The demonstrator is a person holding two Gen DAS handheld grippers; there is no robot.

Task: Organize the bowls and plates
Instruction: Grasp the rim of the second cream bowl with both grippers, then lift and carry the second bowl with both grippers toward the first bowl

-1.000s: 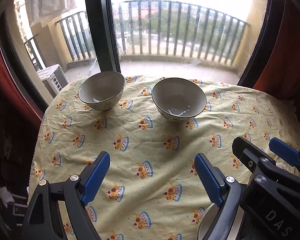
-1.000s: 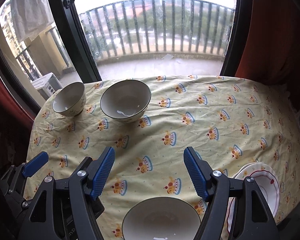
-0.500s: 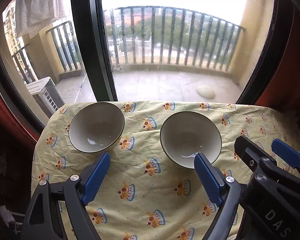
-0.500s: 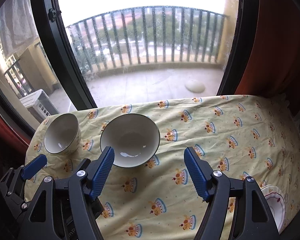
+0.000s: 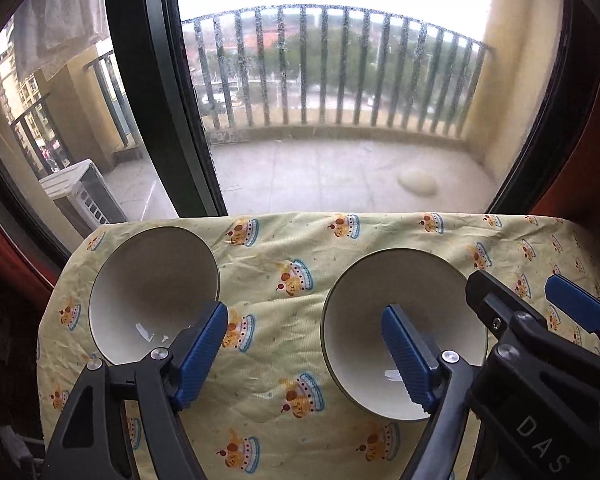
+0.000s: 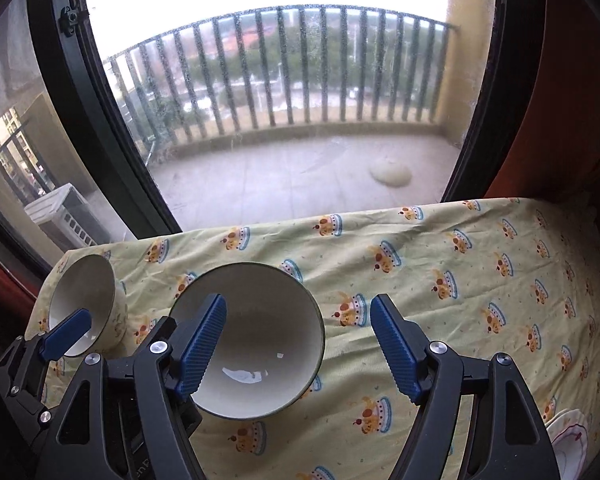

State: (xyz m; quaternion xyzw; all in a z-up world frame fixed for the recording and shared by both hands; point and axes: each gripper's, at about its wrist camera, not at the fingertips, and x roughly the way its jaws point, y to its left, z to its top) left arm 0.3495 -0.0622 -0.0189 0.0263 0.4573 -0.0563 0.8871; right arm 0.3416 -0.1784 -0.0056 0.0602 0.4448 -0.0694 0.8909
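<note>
Left wrist view: the left gripper (image 5: 304, 354) is closing, jaws still spread, over bare cloth (image 5: 284, 432) between the left bowl (image 5: 148, 292) and right bowl (image 5: 396, 320).

Right wrist view: the right gripper (image 6: 296, 350) has spread jaws holding nothing, its left finger (image 6: 198, 350) over the right bowl (image 6: 260, 340); a plate (image 6: 568, 444) lies lower right.

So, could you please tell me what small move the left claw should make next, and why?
Probably ease the closing left claw leftward to straddle the rim of the left bowl: its pads still grip nothing, only cloth lies between them, and the right claw already straddles the right bowl's rim.
</note>
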